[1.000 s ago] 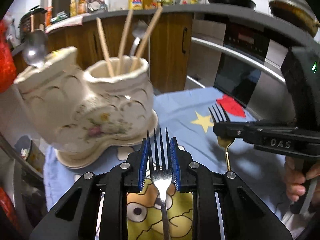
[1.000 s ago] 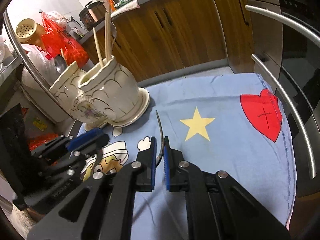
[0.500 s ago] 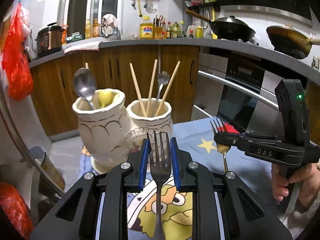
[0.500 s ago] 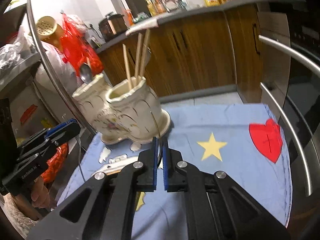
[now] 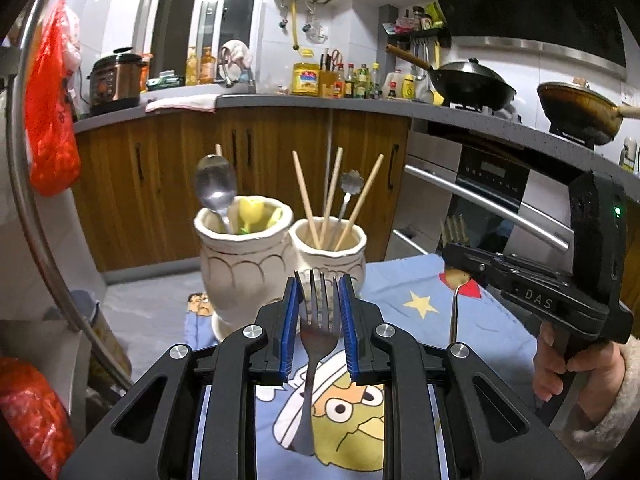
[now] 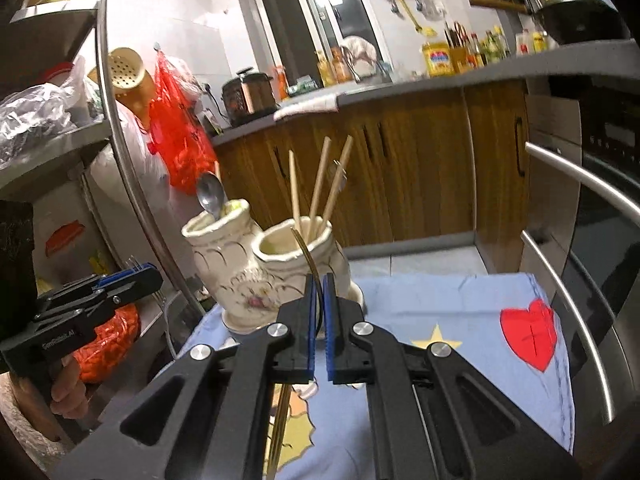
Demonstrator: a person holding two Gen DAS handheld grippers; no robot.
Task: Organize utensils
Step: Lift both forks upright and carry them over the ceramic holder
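- Forks: my left tool (image 5: 319,304) grips a silver fork (image 5: 317,332), tines up.
- My right tool (image 6: 319,304) pinches a gold fork (image 5: 455,280) edge-on.
- Both hang before the ceramic holder (image 5: 244,264).

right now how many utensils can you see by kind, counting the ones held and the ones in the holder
forks: 2, a silver fork in the left hand-held gripper and a gold fork in the right hand-held gripper
chopsticks: 3
spoons: 1 large silver spoon
flower-topped utensil, kind unclear: 1
total: 7, all but the forks in the ceramic holder
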